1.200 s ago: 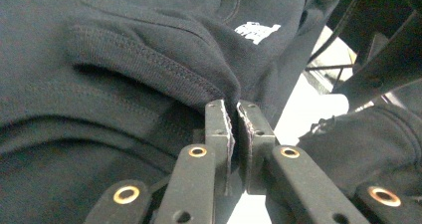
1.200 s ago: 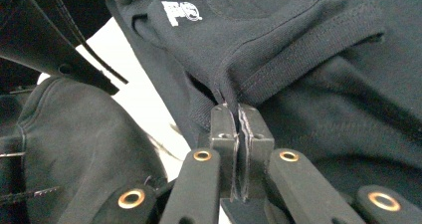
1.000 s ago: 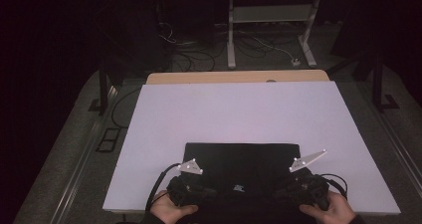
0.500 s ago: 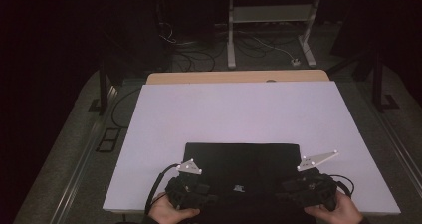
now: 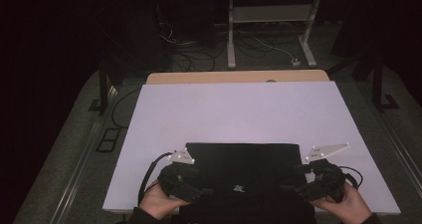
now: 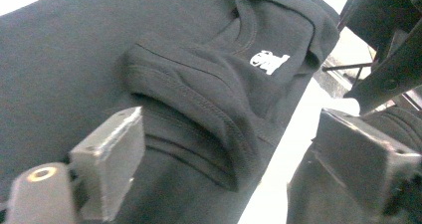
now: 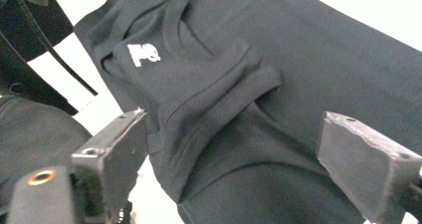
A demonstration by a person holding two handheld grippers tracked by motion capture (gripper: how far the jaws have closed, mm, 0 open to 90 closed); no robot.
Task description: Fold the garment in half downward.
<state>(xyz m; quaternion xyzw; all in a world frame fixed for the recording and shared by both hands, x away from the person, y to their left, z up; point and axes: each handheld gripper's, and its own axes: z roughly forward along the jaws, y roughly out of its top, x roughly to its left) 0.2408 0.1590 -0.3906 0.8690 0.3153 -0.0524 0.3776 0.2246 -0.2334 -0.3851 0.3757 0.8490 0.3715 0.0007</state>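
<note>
Left gripper (image 5: pixel 199 193): held in the person's left hand (image 5: pixel 158 202) at the near edge of the table. The jaws have just been opening and now stand wide apart, released. In the left gripper view a folded sleeve hem of the black shirt (image 6: pixel 199 109) lies in the gap between the two jaws, below them, with neither pad pressing on it.

Right gripper (image 5: pixel 289 188): held in the person's right hand (image 5: pixel 343 204), also at the near edge. Its jaws have likewise just been opening and stand released. In the right gripper view the other sleeve hem lies between and under the jaws, and the cloth is free of both pads.

Black shirt: folded into a flat rectangle on the white table top (image 5: pixel 239 109), at its near middle, spanning the space between the two grippers. A small white logo (image 5: pixel 239 188) sits near the neckline, at the near edge of the cloth, roughly midway between the two sets of jaws. The neckline shows just beyond each gripper's jaws in both gripper views.

Beyond the shirt: bare white table top runs to the far edge, where a strip of wood board (image 5: pixel 239 77) shows. Farther off, on the dark floor, cables (image 5: pixel 199 45) and a metal stand (image 5: pixel 271 20).
</note>
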